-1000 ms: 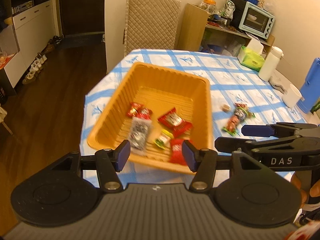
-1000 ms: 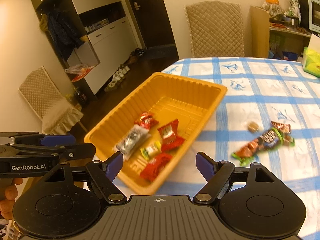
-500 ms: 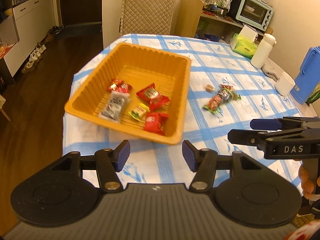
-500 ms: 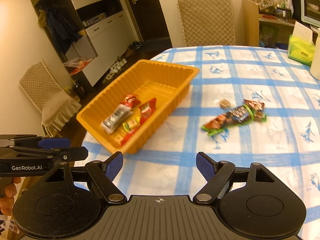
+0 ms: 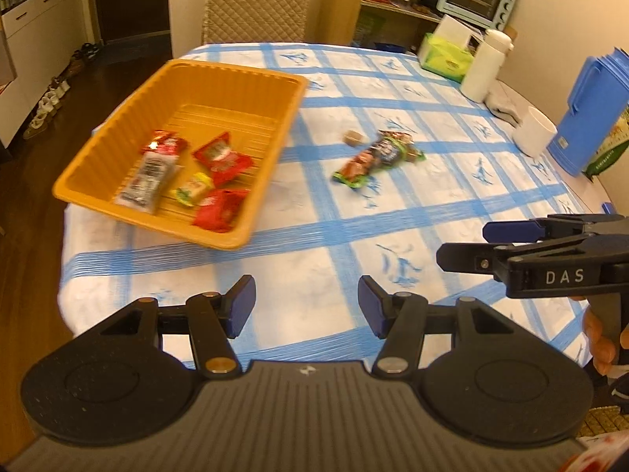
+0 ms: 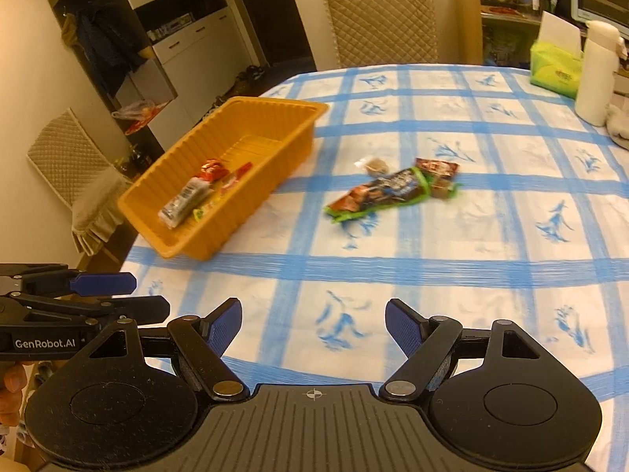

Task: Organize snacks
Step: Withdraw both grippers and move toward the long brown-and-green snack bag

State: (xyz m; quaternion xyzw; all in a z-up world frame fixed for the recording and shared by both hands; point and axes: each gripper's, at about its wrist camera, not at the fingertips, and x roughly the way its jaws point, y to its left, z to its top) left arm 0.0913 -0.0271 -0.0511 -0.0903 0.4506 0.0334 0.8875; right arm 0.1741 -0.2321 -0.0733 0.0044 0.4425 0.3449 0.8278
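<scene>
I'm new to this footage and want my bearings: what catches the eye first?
An orange tray at the table's left edge, holding several wrapped snacks. To its right, a small cluster of snack packets lies loose on the blue-checked tablecloth. In front, both claws, left claw and right claw, are open and empty.

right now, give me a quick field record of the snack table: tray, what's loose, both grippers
tray: orange plastic tray, at the table's left edge
in tray: five wrapped snacks, among them a silver packet
loose on tablecloth: green-edged snack bar, small brown candy
left gripper: open, empty
right gripper: open, empty
</scene>
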